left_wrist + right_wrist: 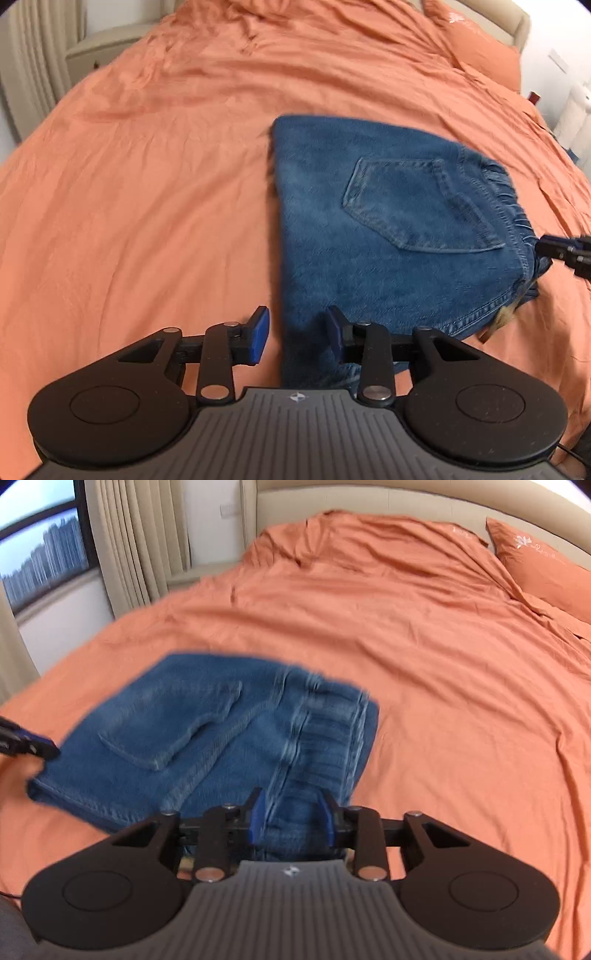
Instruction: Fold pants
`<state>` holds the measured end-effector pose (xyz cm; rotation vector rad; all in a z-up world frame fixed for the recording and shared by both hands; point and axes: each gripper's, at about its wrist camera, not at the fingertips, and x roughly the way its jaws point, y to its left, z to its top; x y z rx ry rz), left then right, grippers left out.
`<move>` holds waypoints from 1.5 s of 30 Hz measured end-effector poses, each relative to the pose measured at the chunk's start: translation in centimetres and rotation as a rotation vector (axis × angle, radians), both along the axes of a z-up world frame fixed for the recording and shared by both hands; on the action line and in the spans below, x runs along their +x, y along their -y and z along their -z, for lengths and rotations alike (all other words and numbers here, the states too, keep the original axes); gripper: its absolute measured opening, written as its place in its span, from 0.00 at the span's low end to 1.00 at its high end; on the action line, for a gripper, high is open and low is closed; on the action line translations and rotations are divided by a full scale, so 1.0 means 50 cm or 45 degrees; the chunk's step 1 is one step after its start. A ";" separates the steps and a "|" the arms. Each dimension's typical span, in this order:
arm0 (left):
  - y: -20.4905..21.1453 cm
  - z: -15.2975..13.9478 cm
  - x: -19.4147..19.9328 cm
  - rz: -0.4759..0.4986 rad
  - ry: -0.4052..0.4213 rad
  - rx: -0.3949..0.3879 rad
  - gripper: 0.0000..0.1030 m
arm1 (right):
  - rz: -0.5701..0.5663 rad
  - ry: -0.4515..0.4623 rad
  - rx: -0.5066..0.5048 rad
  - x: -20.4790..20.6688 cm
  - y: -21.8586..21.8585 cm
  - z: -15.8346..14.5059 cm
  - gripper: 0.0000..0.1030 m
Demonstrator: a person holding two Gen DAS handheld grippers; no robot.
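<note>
1. Left gripper (297, 338) is standing open, blue pads apart, straddling the near edge of the folded jeans (388, 229) without pinching.
2. Right gripper (291, 818) is sitting at the elastic waistband (325, 723) end; denim is lying between the pads, but whether they press it cannot be told through the blur.
3. Jeans are lying folded on the orange bedsheet (147, 184), back pocket (417, 206) up, long axis running from the left gripper toward the waistband.
4. Orange pillow (546, 568) is showing white embroidery, unreadable.
</note>
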<state>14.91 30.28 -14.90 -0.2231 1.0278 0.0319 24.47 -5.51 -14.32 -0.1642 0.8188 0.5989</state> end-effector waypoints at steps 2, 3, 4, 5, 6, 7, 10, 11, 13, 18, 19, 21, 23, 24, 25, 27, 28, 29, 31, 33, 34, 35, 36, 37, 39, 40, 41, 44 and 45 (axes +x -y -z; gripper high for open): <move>0.000 0.024 0.001 0.003 -0.034 -0.001 0.37 | 0.014 -0.012 -0.013 -0.001 -0.003 0.024 0.24; -0.001 0.035 0.001 0.002 -0.054 0.004 0.37 | 0.024 -0.029 -0.018 0.004 -0.009 0.038 0.24; 0.000 0.042 0.000 0.000 -0.062 0.004 0.37 | 0.033 -0.043 -0.019 0.007 -0.009 0.050 0.24; -0.001 0.044 -0.001 -0.007 -0.059 0.002 0.37 | 0.039 -0.047 -0.025 0.008 -0.014 0.059 0.24; -0.001 0.041 -0.001 -0.018 -0.061 0.000 0.37 | 0.046 -0.052 -0.030 0.010 -0.015 0.063 0.24; -0.001 0.035 0.001 -0.024 -0.065 0.003 0.37 | 0.051 -0.055 -0.037 0.008 -0.015 0.063 0.24; 0.007 0.006 0.000 -0.028 -0.060 0.055 0.38 | 0.050 -0.065 -0.080 0.015 -0.028 0.047 0.25; 0.011 -0.009 -0.005 -0.034 -0.044 0.077 0.38 | 0.048 -0.059 -0.091 0.016 -0.033 0.039 0.25; 0.016 -0.049 -0.020 -0.059 0.021 0.107 0.38 | 0.045 -0.044 -0.077 0.011 -0.033 0.013 0.26; 0.050 -0.173 -0.076 -0.077 0.243 0.155 0.40 | 0.033 0.048 0.019 -0.038 -0.023 -0.083 0.42; 0.059 -0.198 -0.086 -0.082 0.289 0.170 0.41 | 0.026 0.072 0.030 -0.053 -0.021 -0.105 0.49; 0.083 -0.247 -0.105 -0.105 0.369 0.216 0.50 | 0.012 0.130 0.056 -0.087 -0.016 -0.149 0.55; 0.108 -0.288 -0.134 -0.119 0.460 0.245 0.57 | -0.004 0.186 0.092 -0.125 -0.008 -0.189 0.61; 0.122 -0.306 -0.147 -0.126 0.503 0.258 0.64 | -0.005 0.214 0.113 -0.145 -0.004 -0.208 0.63; 0.135 -0.321 -0.162 -0.139 0.543 0.273 0.67 | -0.007 0.241 0.134 -0.164 0.001 -0.228 0.65; 0.164 -0.342 -0.191 -0.169 0.627 0.304 0.73 | 0.004 0.295 0.182 -0.206 0.015 -0.261 0.68; 0.178 -0.350 -0.207 -0.181 0.672 0.316 0.75 | 0.011 0.326 0.207 -0.228 0.022 -0.275 0.70; 0.190 -0.356 -0.224 -0.196 0.713 0.324 0.80 | 0.017 0.356 0.230 -0.250 0.029 -0.288 0.72; 0.211 -0.364 -0.253 -0.237 0.764 0.341 0.86 | 0.032 0.422 0.260 -0.293 0.040 -0.310 0.79; 0.230 -0.365 -0.279 -0.287 0.786 0.368 0.87 | 0.058 0.480 0.263 -0.334 0.047 -0.324 0.79; 0.240 -0.363 -0.289 -0.318 0.791 0.392 0.88 | 0.073 0.503 0.259 -0.354 0.049 -0.329 0.79; 0.251 -0.360 -0.299 -0.348 0.792 0.427 0.91 | 0.089 0.526 0.254 -0.372 0.051 -0.330 0.79; 0.260 -0.354 -0.306 -0.377 0.782 0.464 0.92 | 0.109 0.548 0.245 -0.388 0.052 -0.329 0.79; 0.270 -0.347 -0.310 -0.404 0.764 0.504 0.92 | 0.127 0.560 0.230 -0.403 0.051 -0.326 0.79; 0.289 -0.331 -0.315 -0.432 0.730 0.584 0.92 | 0.142 0.548 0.197 -0.428 0.049 -0.314 0.79; 0.298 -0.322 -0.317 -0.433 0.715 0.610 0.93 | 0.146 0.533 0.187 -0.438 0.046 -0.306 0.79; 0.306 -0.314 -0.318 -0.426 0.698 0.620 0.93 | 0.151 0.516 0.186 -0.444 0.045 -0.294 0.79; 0.327 -0.284 -0.314 -0.380 0.622 0.595 0.93 | 0.210 0.465 0.182 -0.460 0.045 -0.261 0.79; 0.331 -0.273 -0.316 -0.371 0.592 0.572 0.93 | 0.227 0.449 0.174 -0.460 0.045 -0.250 0.79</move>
